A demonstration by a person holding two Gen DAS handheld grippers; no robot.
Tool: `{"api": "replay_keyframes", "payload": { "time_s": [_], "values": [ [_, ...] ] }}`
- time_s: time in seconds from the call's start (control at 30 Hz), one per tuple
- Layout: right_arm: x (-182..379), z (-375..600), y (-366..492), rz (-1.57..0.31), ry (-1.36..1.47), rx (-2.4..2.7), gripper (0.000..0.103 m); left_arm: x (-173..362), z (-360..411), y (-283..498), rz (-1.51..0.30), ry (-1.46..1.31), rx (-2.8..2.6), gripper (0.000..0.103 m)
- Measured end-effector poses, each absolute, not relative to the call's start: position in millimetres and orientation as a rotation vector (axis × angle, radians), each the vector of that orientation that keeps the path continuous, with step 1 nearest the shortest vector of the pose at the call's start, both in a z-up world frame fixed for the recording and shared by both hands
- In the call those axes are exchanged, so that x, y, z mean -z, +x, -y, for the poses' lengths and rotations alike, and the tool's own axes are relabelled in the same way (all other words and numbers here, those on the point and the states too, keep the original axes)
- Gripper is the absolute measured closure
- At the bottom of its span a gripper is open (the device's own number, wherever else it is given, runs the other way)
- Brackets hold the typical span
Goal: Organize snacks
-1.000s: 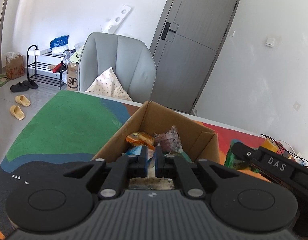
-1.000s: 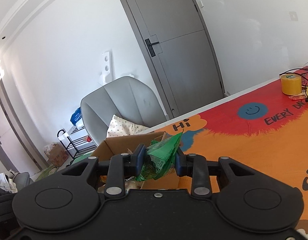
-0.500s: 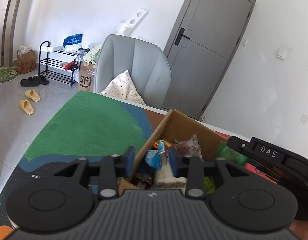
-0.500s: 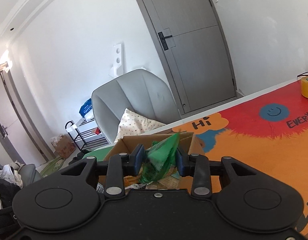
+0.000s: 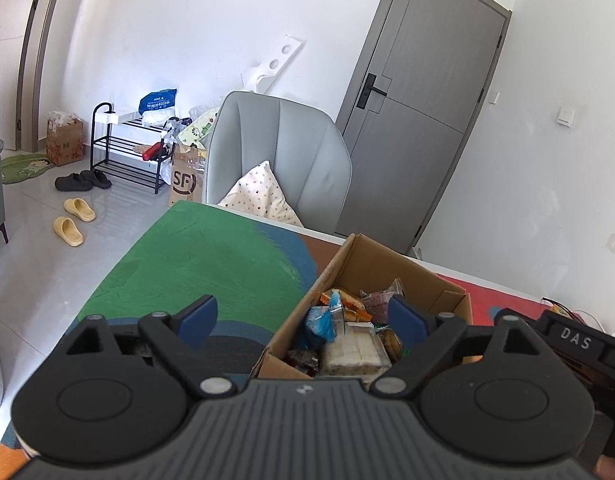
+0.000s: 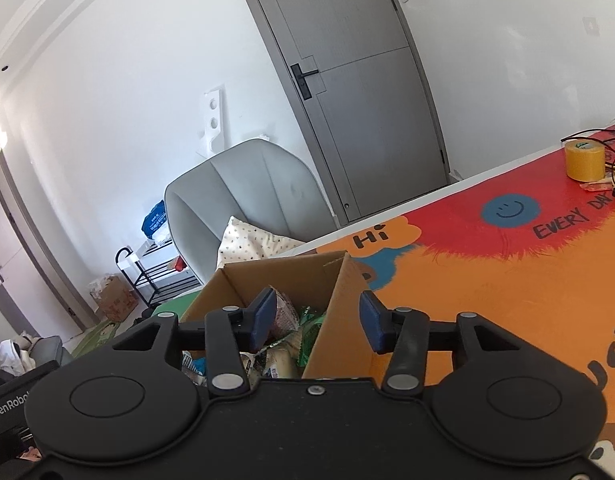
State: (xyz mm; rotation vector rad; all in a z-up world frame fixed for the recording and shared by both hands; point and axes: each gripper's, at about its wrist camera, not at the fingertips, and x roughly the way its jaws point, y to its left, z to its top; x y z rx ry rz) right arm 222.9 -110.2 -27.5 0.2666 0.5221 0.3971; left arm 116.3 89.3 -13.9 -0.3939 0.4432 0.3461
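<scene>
An open cardboard box [image 5: 381, 258] stands on the colourful table mat and holds several snack packets, among them a blue packet [image 5: 321, 322] and a pale wrapped bar [image 5: 355, 354]. My left gripper [image 5: 303, 320] is open and empty, just above the box's near left corner. In the right wrist view the same box [image 6: 285, 280] shows a green packet [image 6: 311, 326] lying inside. My right gripper [image 6: 317, 322] is open and empty, straddling the box's right wall. The other gripper's body [image 5: 575, 340] shows at the right of the left wrist view.
A grey chair [image 5: 279, 152] with a spotted cushion [image 5: 259, 198] stands behind the table's far edge. A yellow tape roll [image 6: 583, 158] and cables lie at the far right of the mat [image 6: 507, 280]. A shoe rack [image 5: 123, 148] and slippers are on the floor at left.
Both grippers have opened. The left let go of the blue packet and the right let go of the green packet; both now lie in the box. Both grippers drew back slightly.
</scene>
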Motion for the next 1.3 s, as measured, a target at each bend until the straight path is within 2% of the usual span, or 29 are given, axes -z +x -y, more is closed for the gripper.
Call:
{"api": "replay_keyframes", "payload": {
  "time_s": [0.27,0.67,1.3],
  "values": [
    [23,130,204,-0.505,0.252,-0.362,0.034,8,-78,111,-0.468,-0.345,-0.340,0.005],
    [11,170,182,-0.474,0.236,-0.337,0.001,-4,-42,106,-0.495,-0.237,-0.292,0.001],
    [-8,207,147,-0.480,0.182,-0.331,0.000,-23,-7,87,-0.500,-0.109,-0.279,0.000]
  ]
}}
